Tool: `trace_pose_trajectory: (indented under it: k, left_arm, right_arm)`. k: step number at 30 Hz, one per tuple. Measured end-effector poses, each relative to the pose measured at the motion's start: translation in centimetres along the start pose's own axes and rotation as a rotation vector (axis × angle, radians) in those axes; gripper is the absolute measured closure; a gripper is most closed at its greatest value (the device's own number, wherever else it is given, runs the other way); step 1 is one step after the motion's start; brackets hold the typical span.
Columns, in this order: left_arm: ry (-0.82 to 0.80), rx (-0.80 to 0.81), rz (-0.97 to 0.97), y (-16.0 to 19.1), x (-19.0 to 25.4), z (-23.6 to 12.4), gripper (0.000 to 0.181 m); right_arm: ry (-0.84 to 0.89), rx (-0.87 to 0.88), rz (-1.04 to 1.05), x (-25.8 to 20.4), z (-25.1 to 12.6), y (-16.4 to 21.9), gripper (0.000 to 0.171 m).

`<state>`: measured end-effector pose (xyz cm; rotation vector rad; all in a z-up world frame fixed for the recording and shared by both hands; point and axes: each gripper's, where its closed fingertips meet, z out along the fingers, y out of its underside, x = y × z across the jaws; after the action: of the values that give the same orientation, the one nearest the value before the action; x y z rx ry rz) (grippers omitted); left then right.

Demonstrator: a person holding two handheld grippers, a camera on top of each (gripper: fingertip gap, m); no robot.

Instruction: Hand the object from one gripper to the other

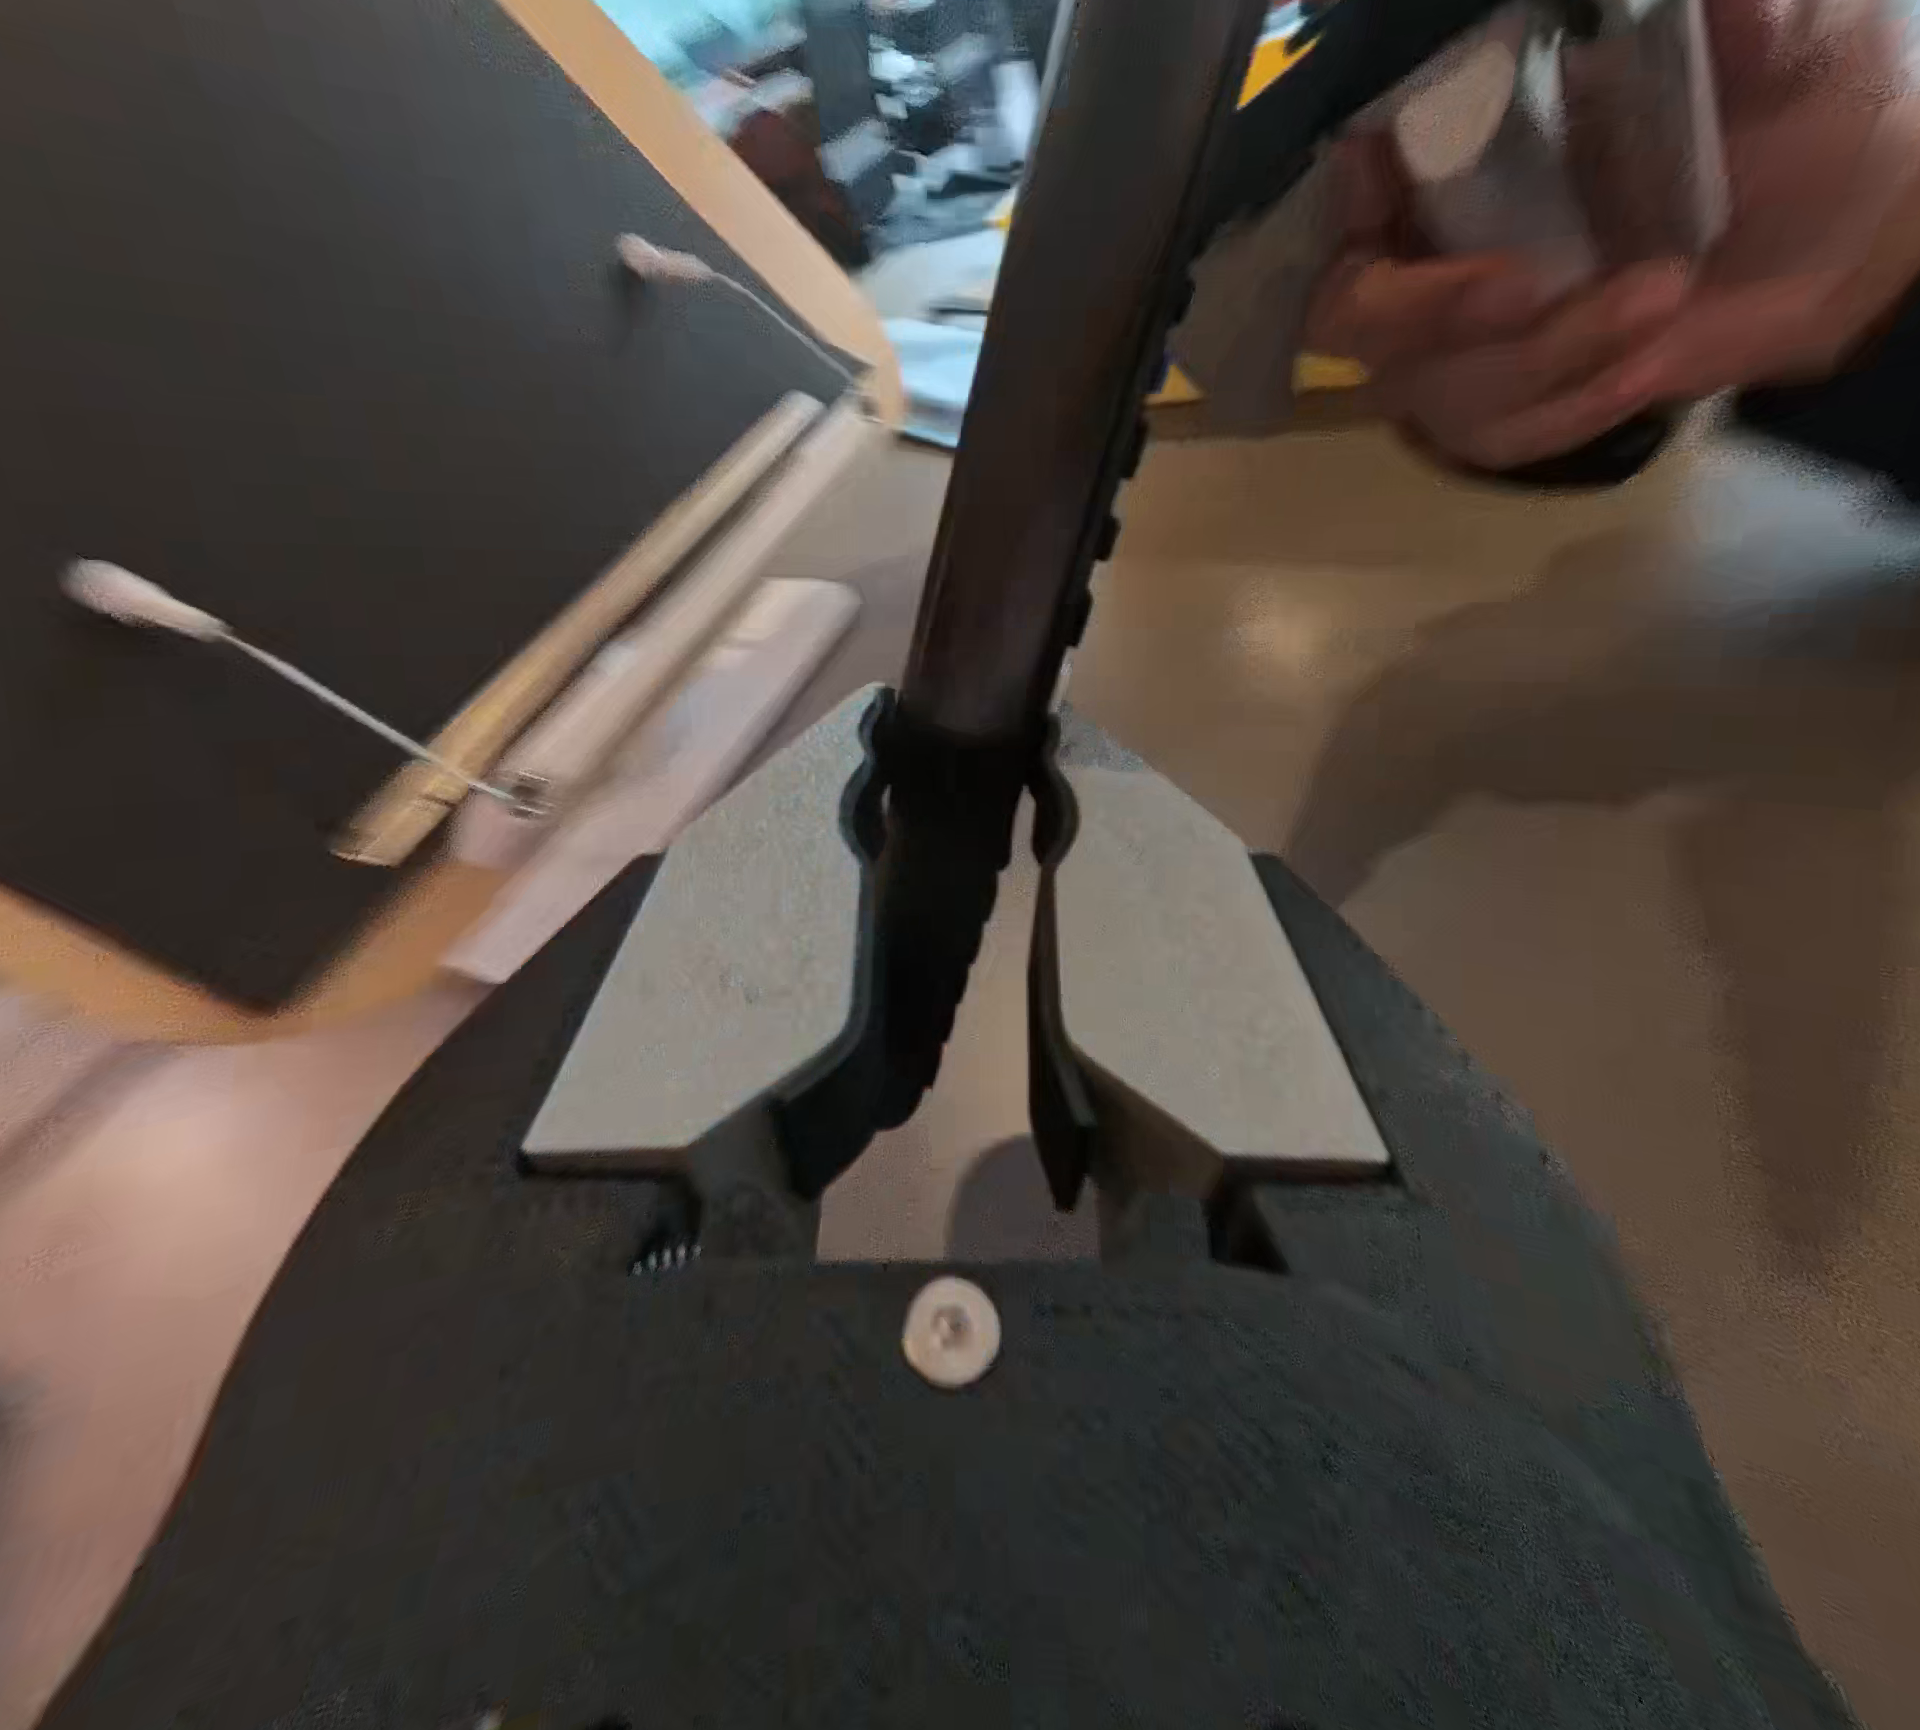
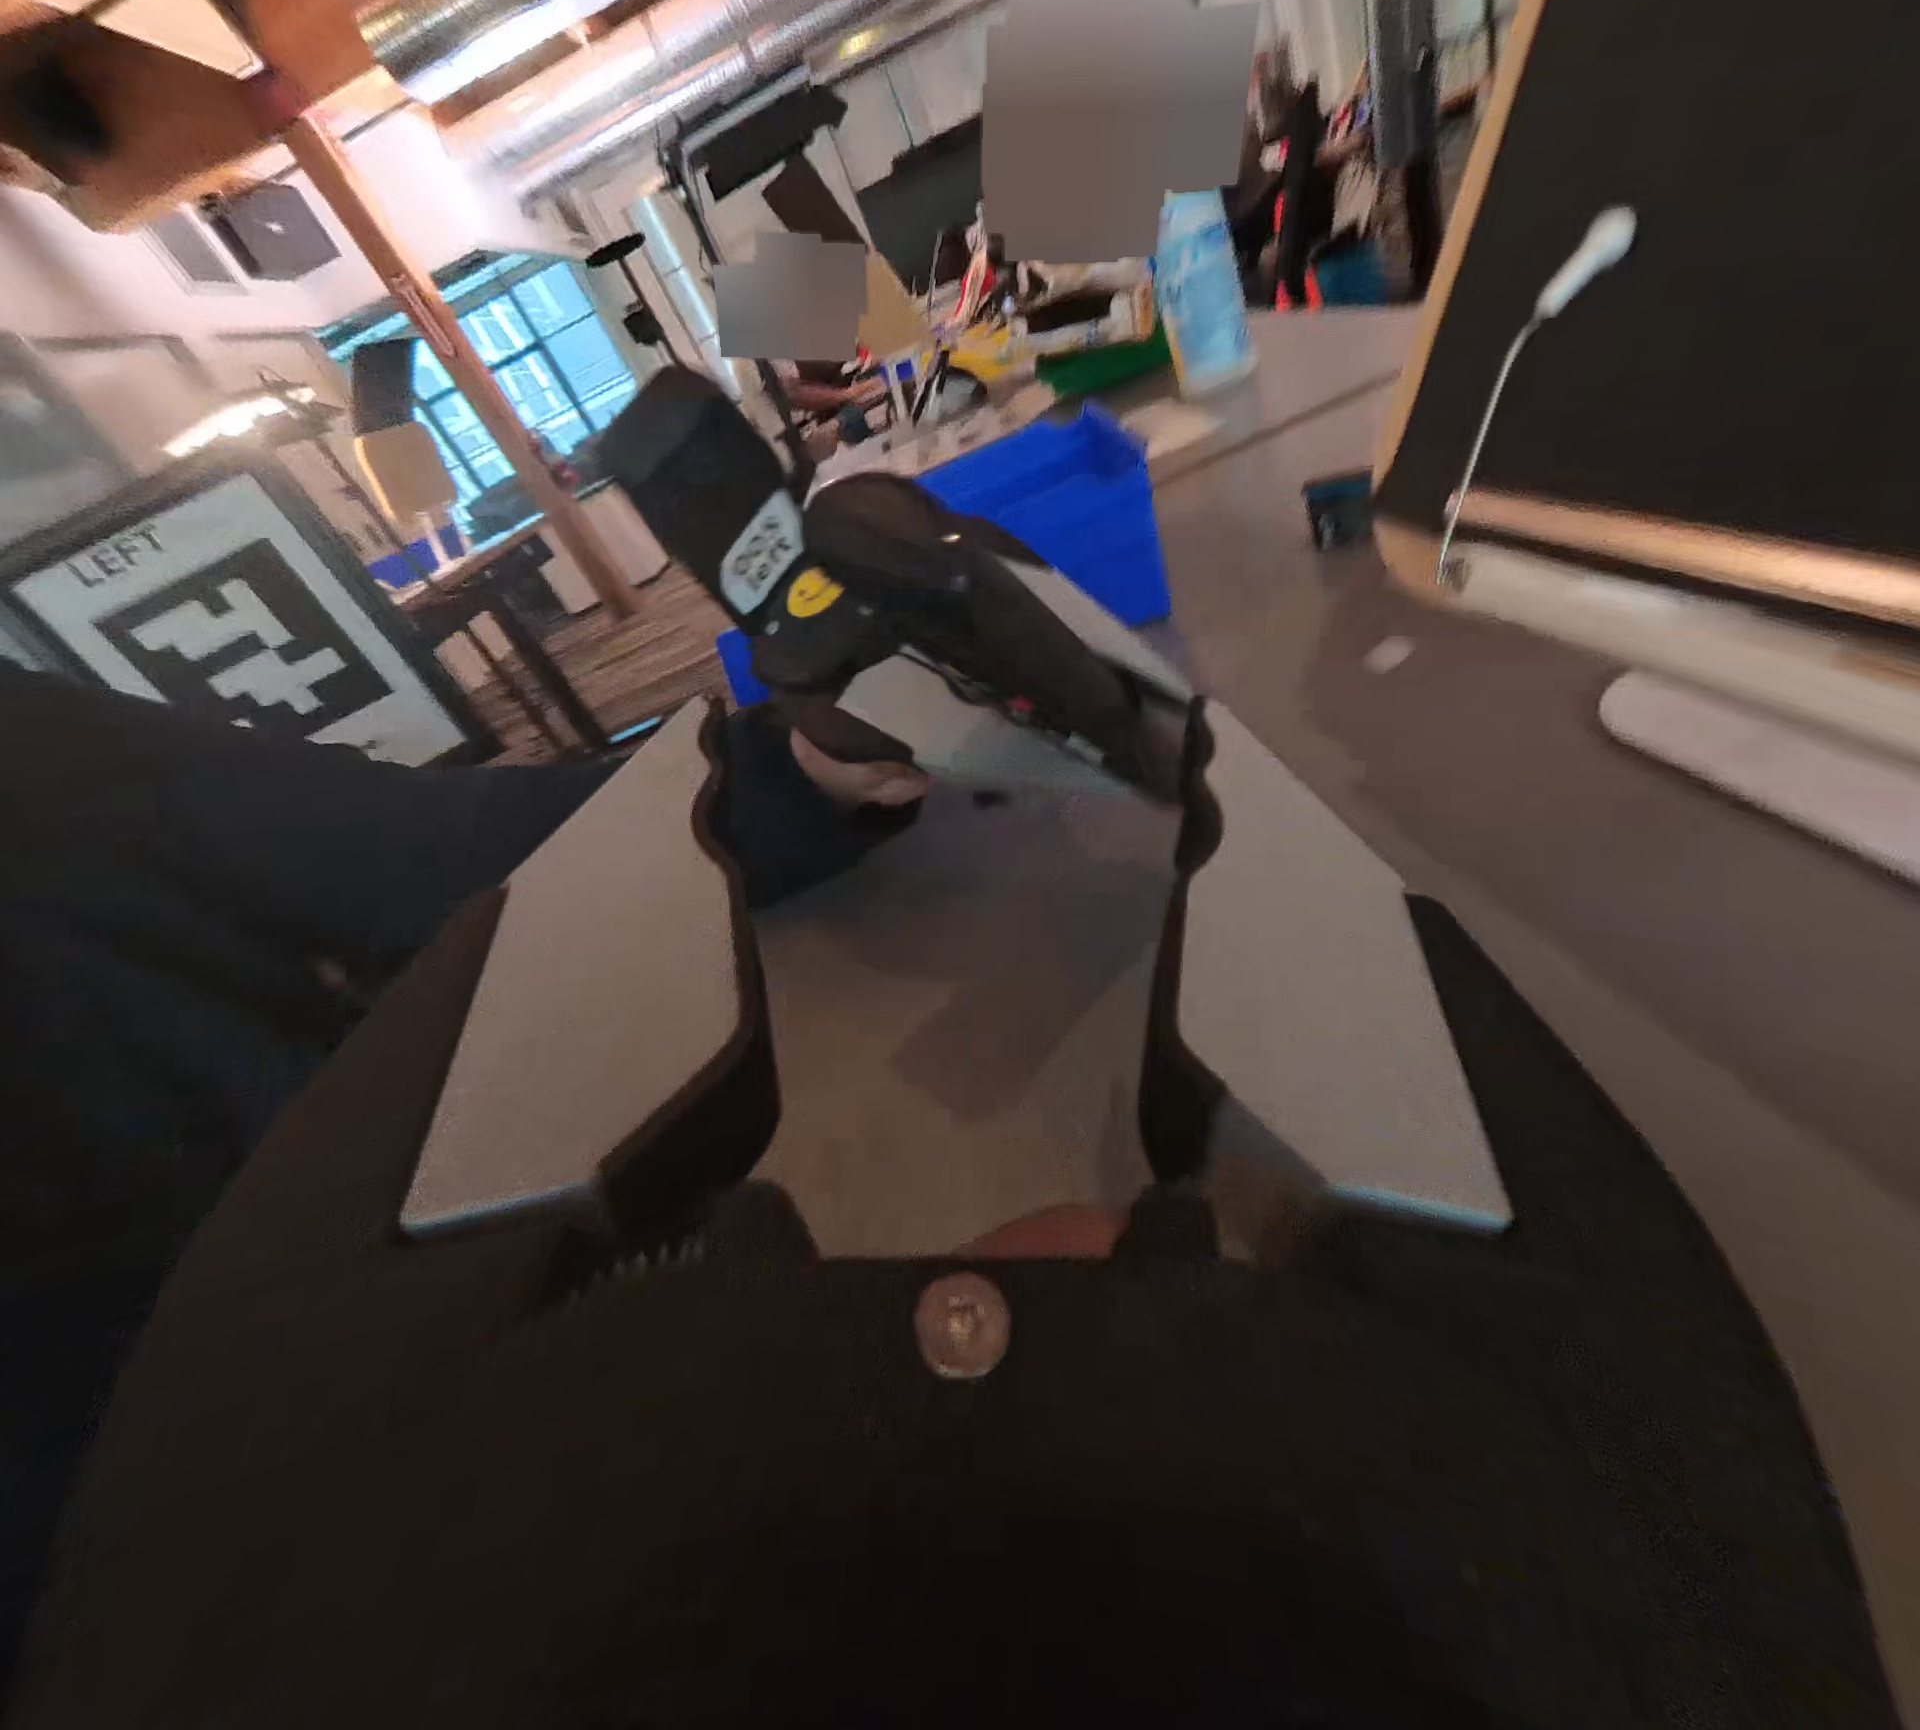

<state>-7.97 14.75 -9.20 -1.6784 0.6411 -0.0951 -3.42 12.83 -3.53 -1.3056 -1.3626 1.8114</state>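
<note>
One dark object, two claws, above the bench.
The left claw (image 1: pixel 961 807) grips the dark object (image 1: pixel 1101 309) by its base, offering the free end; the right claw (image 2: pixel 951 807) waits with jaws apart.

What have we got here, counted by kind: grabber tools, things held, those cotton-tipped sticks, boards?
Grippers: 2, the left gripper and the right gripper
Held dark object: 1
White-tipped cotton swabs: 2
Black board: 1
Total: 6
</note>
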Motion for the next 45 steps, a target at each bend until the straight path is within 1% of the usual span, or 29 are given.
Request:
trace_pose_trajectory:
  k: [1, 3, 6, 7, 8, 10, 12, 13, 15, 16, 18, 19, 21, 23, 25, 27, 28, 29, 30, 31, 34, 37, 41, 43, 45]
  left_arm:
    - [0.094, 0.013, -0.128, -0.2, 0.7, 0.0, 0.158]
    - [0.29, 0.033, -0.318, -0.7, 2.8, -0.3, 0.157]
    - [0.452, 0.007, -0.45, -0.9, 5.2, -0.4, 0.157]
    - [0.493, -0.008, -0.464, -0.9, 6.1, -0.5, 0.157]
    - [0.504, -0.02, -0.46, -0.7, 6.7, -0.4, 0.157]
    - [0.512, -0.053, -0.439, -0.3, 7.4, -0.1, 0.157]
    - [0.438, -0.041, -0.429, -0.1, 6.4, 0.4, 0.153]
    - [0.407, -0.031, -0.435, -0.1, 5.8, 0.4, 0.145]
    - [0.374, -0.016, -0.491, -0.2, 4.6, 0.2, 0.119]
    - [0.378, -0.011, -0.521, -0.2, 4.2, -0.1, 0.117]
    - [0.384, 0.018, -0.584, -0.7, 3.3, -0.5, 0.107]
    - [0.39, 0.042, -0.622, -1.0, 2.9, -0.7, 0.105]
    - [0.448, 0.095, -0.706, -1.9, 2.6, -1.5, 0.097]
    - [0.531, 0.124, -0.807, -2.5, 2.6, -2.3, 0.094]
    - [0.604, 0.121, -0.898, -2.5, 2.8, -2.5, 0.095]
    - [0.678, 0.125, -0.947, -2.6, 3.4, -2.7, 0.104]
    - [0.717, 0.125, -0.956, -2.7, 3.8, -2.8, 0.114]
    - [0.751, 0.114, -0.957, -2.6, 4.3, -3.0, 0.129]
    - [0.755, 0.081, -0.953, -2.2, 4.7, -2.8, 0.137]
    - [0.755, 0.061, -0.939, -1.8, 4.9, -2.6, 0.141]
    - [0.742, 0.051, -0.947, -1.5, 5.0, -2.1, 0.141]
    - [0.78, 0.031, -0.963, -1.3, 5.7, -2.0, 0.14]
    - [0.828, -0.032, -0.936, -0.6, 7.5, -1.6, 0.144]
    - [0.823, -0.039, -0.906, -0.6, 7.5, -1.6, 0.147]
    - [0.801, -0.017, -0.869, -0.9, 7.2, -1.7, 0.151]
  right_arm:
    - [0.008, 0.013, -0.038, -0.2, 0.0, -0.2, 0.093]
    - [0.031, -0.017, -0.09, -0.2, 0.7, 0.4, 0.096]
    - [0.059, -0.057, -0.162, -0.2, 2.1, 1.5, 0.107]
    - [0.045, -0.064, -0.178, -0.4, 2.5, 1.9, 0.12]
    - [0.015, -0.08, -0.197, -0.9, 2.8, 2.3, 0.148]
    - [0.033, -0.106, -0.217, -0.7, 3.0, 2.6, 0.15]
    - [0.108, -0.081, -0.295, -0.1, 2.6, 1.9, 0.151]
    - [0.161, -0.045, -0.341, 0.2, 2.3, 1.1, 0.151]
    - [0.332, 0.004, -0.502, 1.1, 1.1, -0.6, 0.151]
    - [0.438, -0.026, -0.635, 1.6, 0.6, -0.8, 0.151]
    - [0.653, -0.16, -0.924, 3.0, 0.0, -0.4, 0.151]
    - [0.733, -0.233, -1.045, 3.7, 0.0, 0.1, 0.151]
    - [0.832, -0.361, -1.223, 5.0, 0.1, 1.2, 0.151]
    - [0.908, -0.469, -1.412, 5.8, 0.3, 1.5, 0.151]
    - [0.973, -0.526, -1.621, 5.8, 0.6, 1.4, 0.151]
    - [0.967, -0.534, -1.796, 4.9, 1.5, 1.8, 0.151]
    - [0.949, -0.528, -1.86, 4.4, 1.9, 2.2, 0.151]
    - [0.93, -0.522, -1.906, 4.0, 2.2, 2.6, 0.151]
    - [0.925, -0.514, -1.932, 3.8, 2.3, 2.8, 0.151]
    - [0.924, -0.516, -1.942, 3.7, 2.3, 2.9, 0.152]
    - [0.933, -0.54, -1.928, 4.3, 2.1, 3.2, 0.151]
    - [0.914, -0.545, -1.926, 4.4, 2.4, 3.5, 0.151]
    - [0.912, -0.562, -2.02, 4.4, 2.9, 4.0, 0.151]
    - [0.929, -0.517, -2.071, 4.1, 2.9, 3.8, 0.15]
    - [0.95, -0.448, -2.07, 3.7, 2.7, 3.2, 0.145]
